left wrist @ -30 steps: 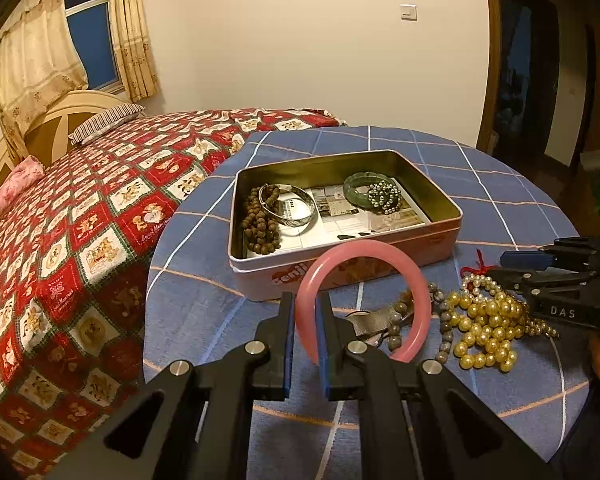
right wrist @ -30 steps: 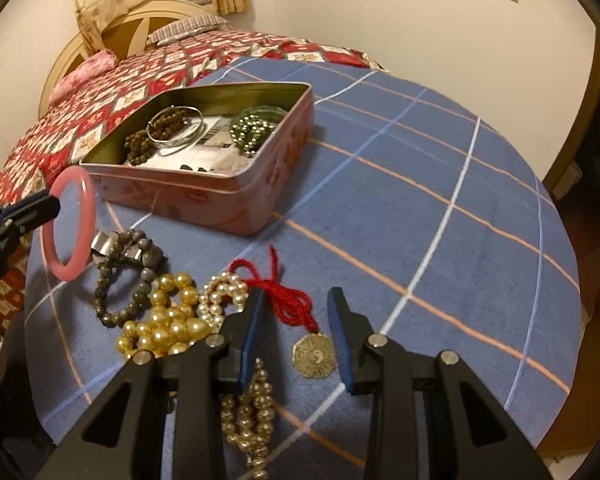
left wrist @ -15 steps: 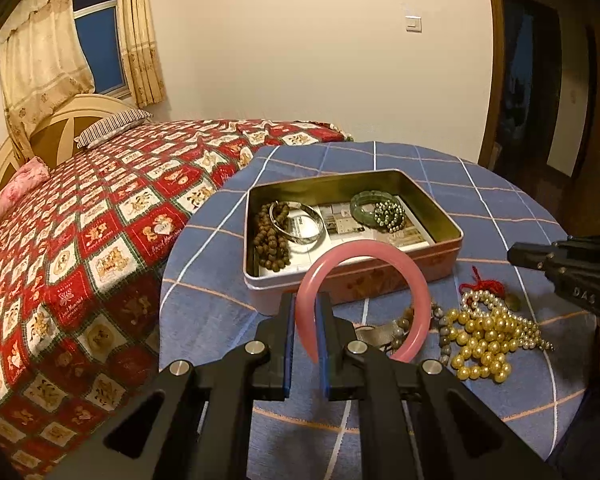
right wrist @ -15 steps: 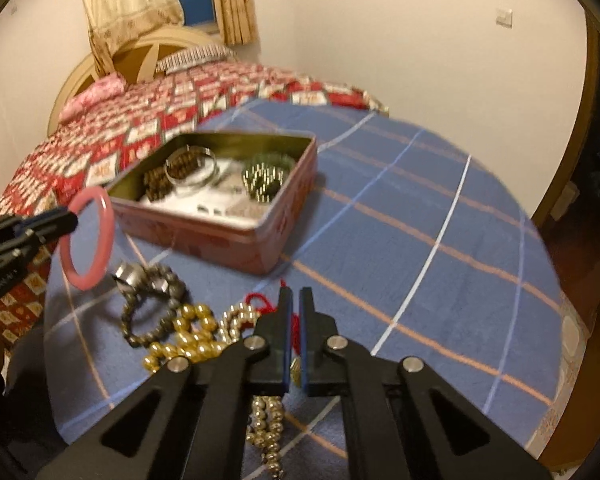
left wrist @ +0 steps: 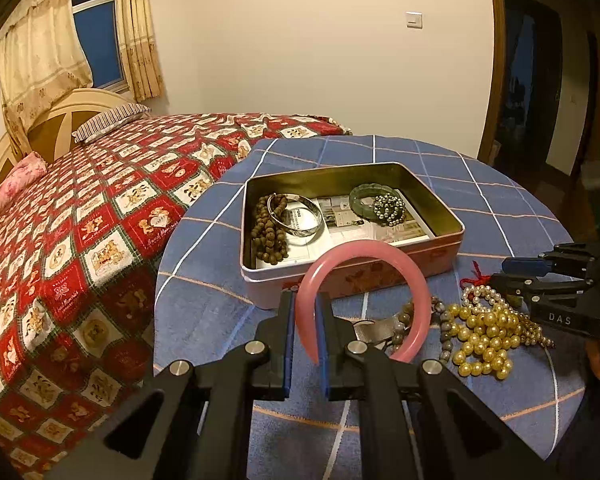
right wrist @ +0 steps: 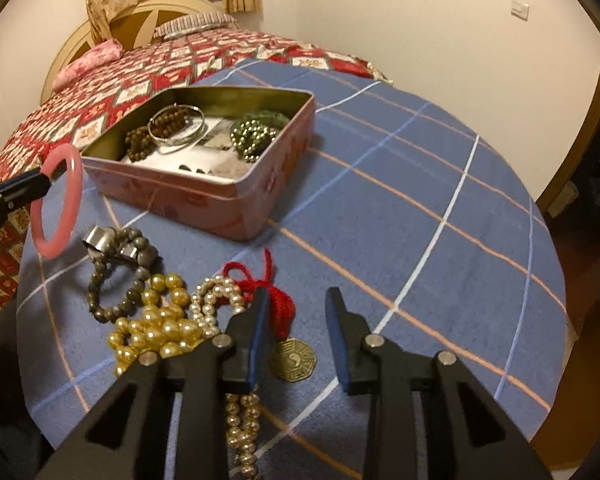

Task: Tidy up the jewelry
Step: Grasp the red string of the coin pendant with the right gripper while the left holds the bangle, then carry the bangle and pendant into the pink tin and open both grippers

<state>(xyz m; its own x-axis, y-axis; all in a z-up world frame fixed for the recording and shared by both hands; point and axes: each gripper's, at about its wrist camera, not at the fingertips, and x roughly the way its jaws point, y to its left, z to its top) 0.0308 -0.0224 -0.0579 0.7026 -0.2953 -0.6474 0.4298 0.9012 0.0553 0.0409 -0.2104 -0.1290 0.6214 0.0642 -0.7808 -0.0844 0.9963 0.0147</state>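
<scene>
Bangle (left wrist: 380, 264) base hidden by left tongs (left wrist: 305, 312).

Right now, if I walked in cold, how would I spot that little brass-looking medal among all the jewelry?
Find the round table with the blue checked cloth and the pink tin on it. In front of the tin lies a heap of loose beads. At the heap's right edge is the octagonal medallion on a red cord: the only flat metal piece there, the rest being round beads.

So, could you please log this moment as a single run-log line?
left gripper: shut on pink ring bangle | right gripper: jaws just opened, empty, over red-corded brass medallion | pink rectangular tin: four pieces inside
</scene>
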